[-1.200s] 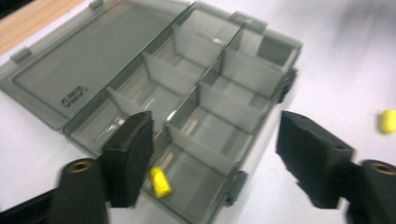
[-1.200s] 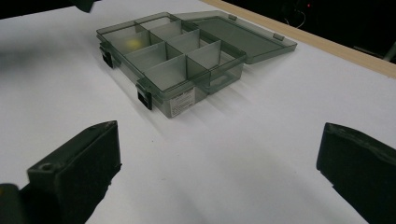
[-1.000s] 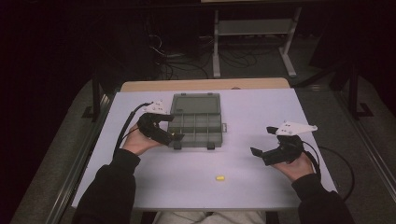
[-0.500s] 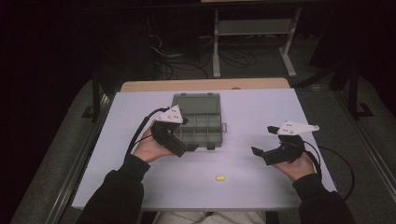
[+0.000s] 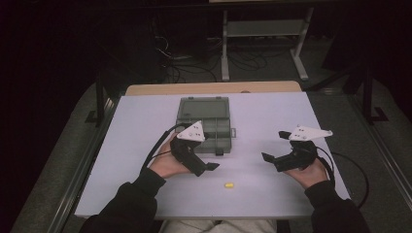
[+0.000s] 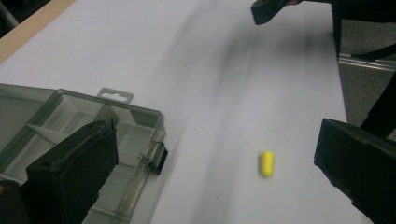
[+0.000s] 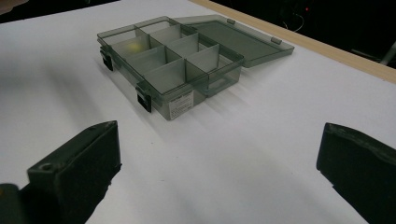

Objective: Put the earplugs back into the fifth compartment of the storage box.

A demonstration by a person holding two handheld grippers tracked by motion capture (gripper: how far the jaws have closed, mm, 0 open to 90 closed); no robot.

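Your left gripper (image 5: 212, 167), jaws apart, hovers near the small yellow capsule (image 5: 227, 185) lying on the white table (image 5: 131, 145) just beside the open compartment box (image 5: 206, 121), while your right gripper (image 5: 267, 158), likewise spread, holds nothing.

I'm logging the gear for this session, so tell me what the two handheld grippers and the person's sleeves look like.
Both the left gripper and right gripper have black bodies and two blocky black jaws with matte, slightly rough faces. Each carries a pale grey three-cornered plate with small dark dots on top. A thin black cable loops away from each. The person wears dark long sleeves reaching the wrists.
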